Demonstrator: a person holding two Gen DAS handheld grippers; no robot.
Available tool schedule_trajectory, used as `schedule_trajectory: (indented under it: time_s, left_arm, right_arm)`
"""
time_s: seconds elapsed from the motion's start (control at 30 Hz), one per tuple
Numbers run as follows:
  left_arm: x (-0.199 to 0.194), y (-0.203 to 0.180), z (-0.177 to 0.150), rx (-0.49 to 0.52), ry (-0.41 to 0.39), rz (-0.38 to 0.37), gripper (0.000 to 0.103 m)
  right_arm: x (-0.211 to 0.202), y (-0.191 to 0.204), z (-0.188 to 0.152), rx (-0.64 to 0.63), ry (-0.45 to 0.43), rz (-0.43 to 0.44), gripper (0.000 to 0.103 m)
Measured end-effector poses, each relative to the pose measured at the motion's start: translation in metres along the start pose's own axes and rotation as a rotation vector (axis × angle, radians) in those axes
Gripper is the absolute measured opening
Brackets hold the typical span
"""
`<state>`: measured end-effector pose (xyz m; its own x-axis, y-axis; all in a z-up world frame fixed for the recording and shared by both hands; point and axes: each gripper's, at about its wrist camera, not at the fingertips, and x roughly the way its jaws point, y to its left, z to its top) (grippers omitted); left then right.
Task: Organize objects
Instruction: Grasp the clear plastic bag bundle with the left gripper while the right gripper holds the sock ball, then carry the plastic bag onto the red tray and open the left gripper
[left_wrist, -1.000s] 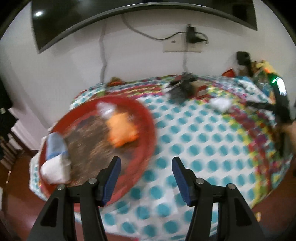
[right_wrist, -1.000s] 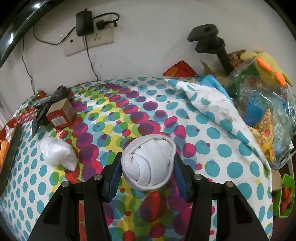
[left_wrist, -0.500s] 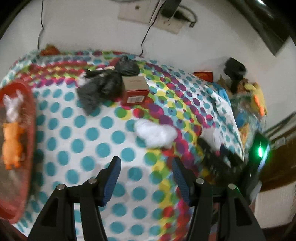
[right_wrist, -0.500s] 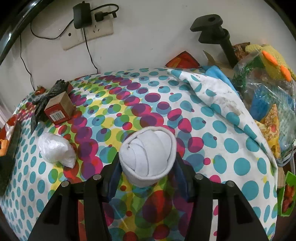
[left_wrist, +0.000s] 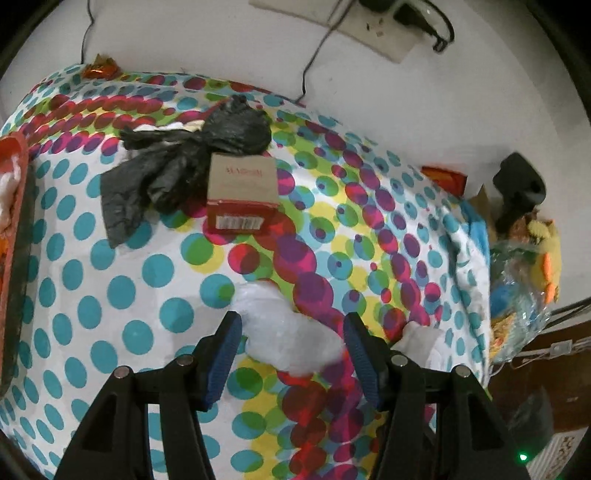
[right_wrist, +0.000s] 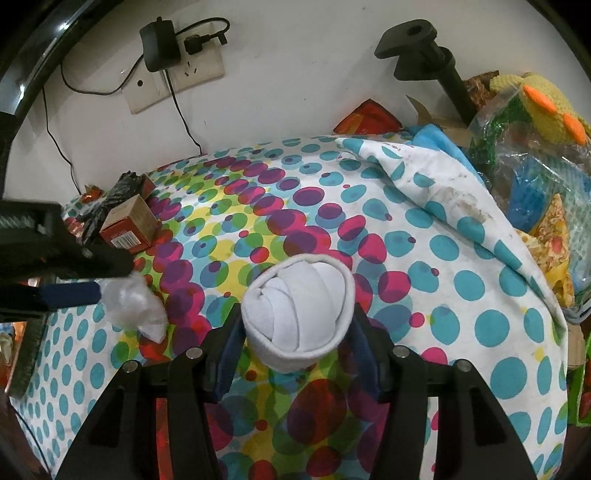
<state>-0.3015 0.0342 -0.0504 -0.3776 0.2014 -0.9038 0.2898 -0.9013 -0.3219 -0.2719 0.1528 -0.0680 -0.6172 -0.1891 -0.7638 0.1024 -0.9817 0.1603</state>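
My right gripper (right_wrist: 295, 328) is shut on a rolled white sock (right_wrist: 297, 308) and holds it over the dotted tablecloth (right_wrist: 424, 258). My left gripper (left_wrist: 291, 350) is open, its blue pads either side of a crumpled white plastic bag (left_wrist: 288, 332) that lies on the cloth. That bag also shows in the right wrist view (right_wrist: 135, 302), with the left gripper's finger (right_wrist: 70, 293) beside it. A red-and-tan carton (left_wrist: 242, 194) and a black plastic bag (left_wrist: 184, 162) lie further back.
A red tray's rim (left_wrist: 14, 206) is at the left table edge. A clear bag of toys with a yellow knitted toy (right_wrist: 535, 107) crowds the right side. A black clamp stand (right_wrist: 428, 55) and a wall socket (right_wrist: 177, 74) are behind.
My left gripper swung from the red tray rightward across the table and now straddles the white plastic bag. My right gripper keeps hold of the sock, nearly still.
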Motion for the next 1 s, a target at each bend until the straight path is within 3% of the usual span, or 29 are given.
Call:
schedule_trajectory:
  time_s: [0.17,0.43,0.47,0.53,0.63,0.83,1.0]
  left_arm:
    - [0.021,0.001,-0.003,0.019,0.046,0.032,0.059]
    - [0.018,0.0,-0.013,0.137,0.005,0.084,0.057]
    - [0.017,0.001,-0.015,0.149,0.001,0.09,0.054]
    - [0.016,0.003,-0.019,0.184,-0.008,0.095,0.037]
    - [0.012,0.008,-0.028,0.239,-0.011,0.064,0.036]
    - [0.0,0.023,-0.051,0.361,-0.055,0.092,0.036]
    - [-0.013,0.038,-0.068,0.407,-0.089,0.109,0.036]
  right_arm:
    - [-0.001,0.001,0.0,0.008,-0.002,0.002,0.054]
    - [-0.001,0.002,0.0,0.023,-0.005,-0.013,0.054]
    - [-0.001,0.002,0.0,0.023,-0.005,-0.014,0.054]
    - [0.0,0.003,0.001,0.022,-0.005,-0.017,0.054]
    - [0.0,0.004,0.0,0.021,-0.005,-0.02,0.054]
    - [0.0,0.005,0.0,0.024,-0.006,-0.024,0.054]
    - [0.001,0.008,0.0,0.018,-0.004,-0.037,0.054]
